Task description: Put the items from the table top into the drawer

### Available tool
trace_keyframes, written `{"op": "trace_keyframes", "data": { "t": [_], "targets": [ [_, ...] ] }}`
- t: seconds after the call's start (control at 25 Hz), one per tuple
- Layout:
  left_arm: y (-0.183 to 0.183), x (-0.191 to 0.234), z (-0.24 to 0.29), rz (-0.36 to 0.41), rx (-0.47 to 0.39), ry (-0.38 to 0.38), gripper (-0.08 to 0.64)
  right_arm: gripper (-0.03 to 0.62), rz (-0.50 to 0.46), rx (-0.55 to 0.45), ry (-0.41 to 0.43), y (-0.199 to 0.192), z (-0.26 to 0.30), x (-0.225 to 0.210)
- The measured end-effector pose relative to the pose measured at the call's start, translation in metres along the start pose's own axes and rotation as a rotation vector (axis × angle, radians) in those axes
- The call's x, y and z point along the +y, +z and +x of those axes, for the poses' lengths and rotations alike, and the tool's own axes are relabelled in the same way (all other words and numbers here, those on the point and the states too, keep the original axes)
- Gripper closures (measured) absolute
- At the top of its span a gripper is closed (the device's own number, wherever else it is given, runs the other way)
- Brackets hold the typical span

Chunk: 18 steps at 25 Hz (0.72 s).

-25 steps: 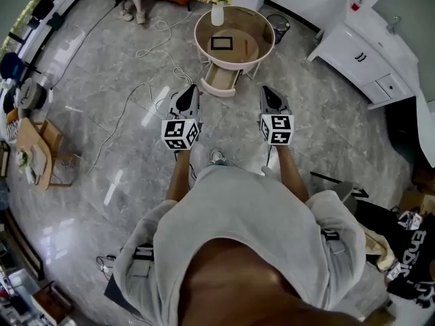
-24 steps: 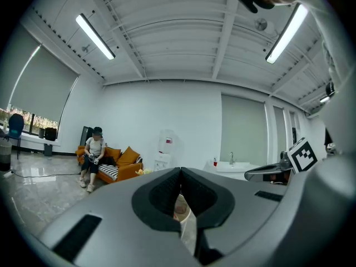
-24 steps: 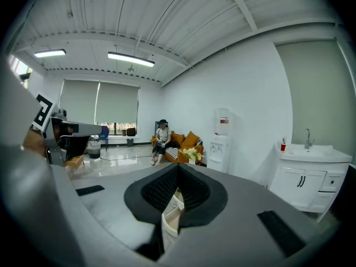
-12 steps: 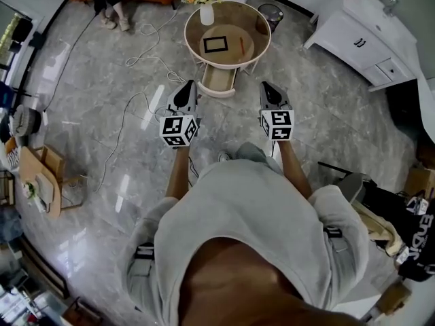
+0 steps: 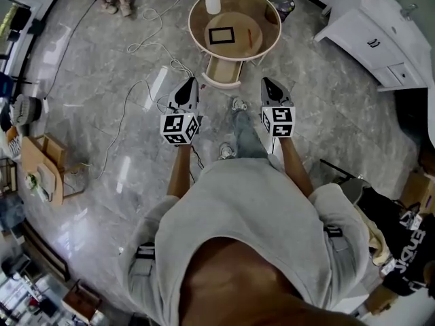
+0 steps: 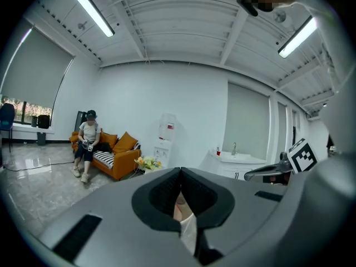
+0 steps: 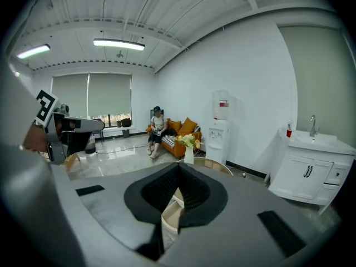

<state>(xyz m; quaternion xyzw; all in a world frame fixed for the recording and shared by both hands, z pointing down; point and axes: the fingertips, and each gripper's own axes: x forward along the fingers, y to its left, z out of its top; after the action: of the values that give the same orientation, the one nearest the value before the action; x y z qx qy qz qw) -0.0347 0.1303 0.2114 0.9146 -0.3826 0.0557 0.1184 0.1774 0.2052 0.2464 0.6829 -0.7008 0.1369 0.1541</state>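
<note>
The left claw has its pads pressed together with nothing between them, and the right claw is closed and empty too. Both are held out side by side ahead of the person, noses tipped slightly down toward the round surface, probably just carried ready, since neither is near enough to work. The task's things sit untouched on the top: a black-framed flat item near the middle and a thin red pen just right of it, with a vase of flowers at the far edge. The drawer stands pulled out under the near edge, facing the person, so a reach for either item would pass over it. The floor between is open; loose cables lie to the left, and a bin and white cabinet stand well to the right.
</note>
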Motion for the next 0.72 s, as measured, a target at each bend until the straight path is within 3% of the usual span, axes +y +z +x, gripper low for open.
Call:
{"op": "trace_keyframes", "data": {
  "t": [0.32,0.72],
  "targets": [
    [-0.022,0.031,0.08,-0.013,0.112,0.037,0.545,0.569,0.048,0.088,0.078,-0.022,0.095,-0.024],
    [-0.054,0.037,0.171,-0.059,0.223,0.053,0.545,0.569,0.058,0.166,0.178,-0.035,0.205,-0.056]
  ]
}}
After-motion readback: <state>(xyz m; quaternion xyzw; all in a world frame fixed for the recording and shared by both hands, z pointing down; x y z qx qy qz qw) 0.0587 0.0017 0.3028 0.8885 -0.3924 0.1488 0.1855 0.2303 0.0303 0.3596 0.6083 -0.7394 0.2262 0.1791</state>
